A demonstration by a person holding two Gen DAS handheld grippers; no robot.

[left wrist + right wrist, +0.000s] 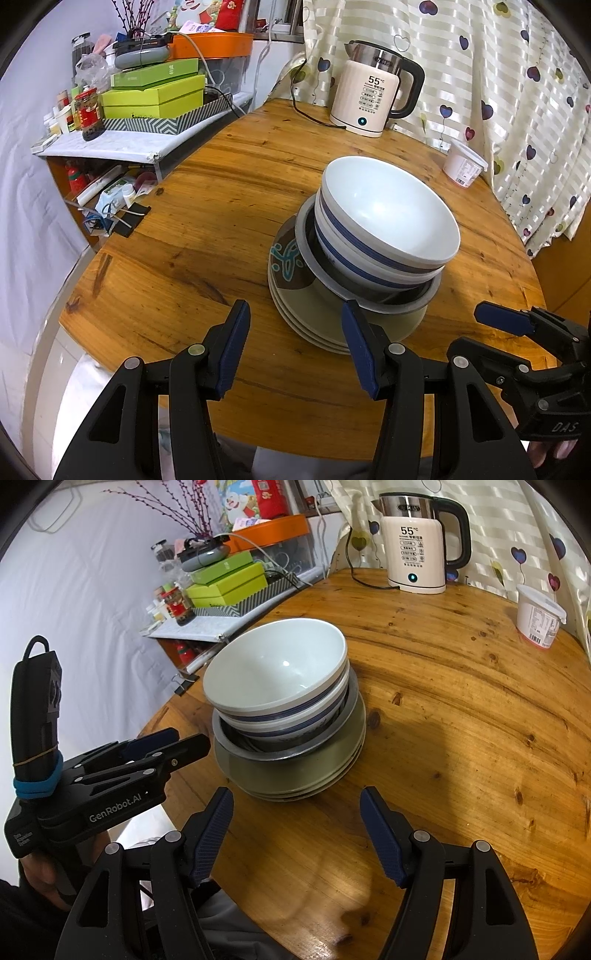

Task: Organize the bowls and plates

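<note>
One stack of dishes stands on the round wooden table (207, 206). White bowls with blue stripes (388, 218) nest in a grey metal bowl (391, 301), which sits on several greenish plates (295, 295). The stack also shows in the right wrist view: bowls (280, 672), metal bowl (291, 755), plates (295, 779). My left gripper (295, 325) is open and empty, just in front of the stack's near left side. My right gripper (297, 812) is open and empty, just in front of the stack. Each gripper appears in the other's view, the right one (517, 325) and the left one (155, 746).
A white electric kettle (373, 99) reading 55 stands at the table's far edge with its cord. A white plastic tub (463, 162) sits at the far right by the curtain. A cluttered shelf with green boxes (155, 96) stands left of the table.
</note>
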